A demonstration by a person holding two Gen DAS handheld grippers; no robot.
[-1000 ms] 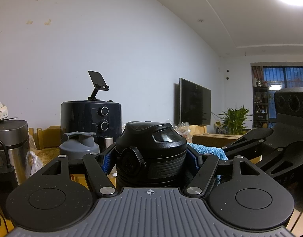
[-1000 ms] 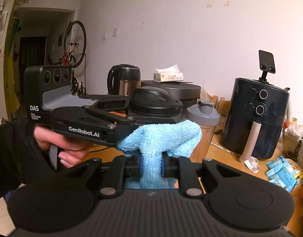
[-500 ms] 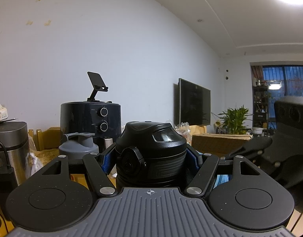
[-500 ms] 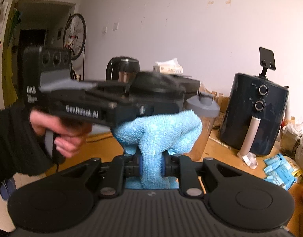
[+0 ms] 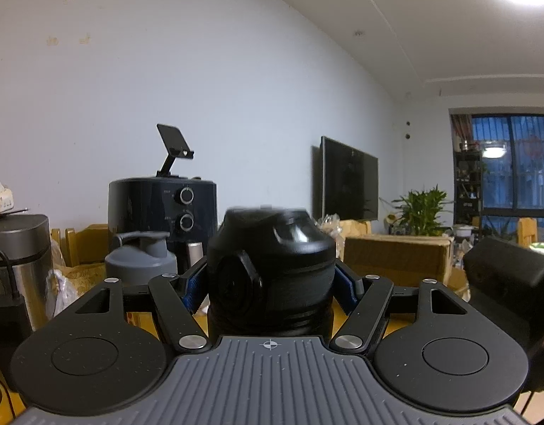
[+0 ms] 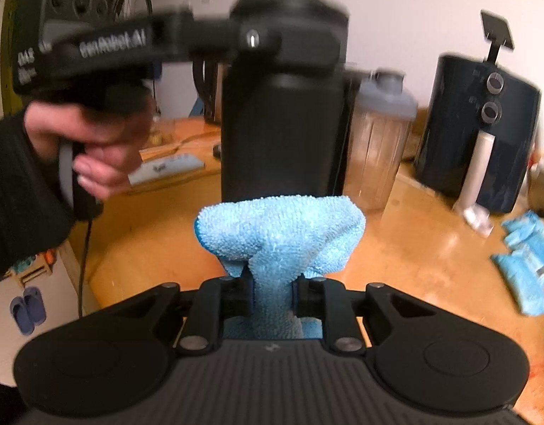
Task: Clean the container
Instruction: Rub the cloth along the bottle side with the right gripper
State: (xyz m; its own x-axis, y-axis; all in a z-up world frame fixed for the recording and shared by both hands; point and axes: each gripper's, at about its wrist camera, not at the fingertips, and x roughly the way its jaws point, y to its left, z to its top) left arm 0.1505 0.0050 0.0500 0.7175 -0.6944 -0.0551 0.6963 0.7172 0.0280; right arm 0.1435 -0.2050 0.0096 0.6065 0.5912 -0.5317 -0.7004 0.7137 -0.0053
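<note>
- Meanwhile, the left hand-held gripper (image 5: 270,283) clamps a black insulated bottle (image 6: 282,117) just under its domed lid (image 5: 272,237), holding it upright above a wooden tabletop (image 6: 396,248).
- A person's hand (image 6: 91,148), in a dark sleeve, grips that tool's handle at the left of the right wrist view.
- Pinched in the right hand-held gripper (image 6: 272,294) is a light-blue microfibre cloth (image 6: 279,233); its jaws are opening a little, yet the cloth sits bunched between the pads.
- The cloth's folded top sits at the foot of the bottle's front wall, seemingly touching it, though blur leaves real contact uncertain.
- Judged from this, wiping of the bottle's outer wall is under way; no wet streak or dirt shows, so how much is clean cannot be told, and the far side and lid may remain.
- The bottle's base is hidden behind the cloth, so whether it rests on the tabletop or hangs just above is unclear.
- Beyond stand a grey-lidded shaker bottle (image 6: 381,134) and a dark air fryer (image 6: 477,134); both are soft with motion blur.
</note>
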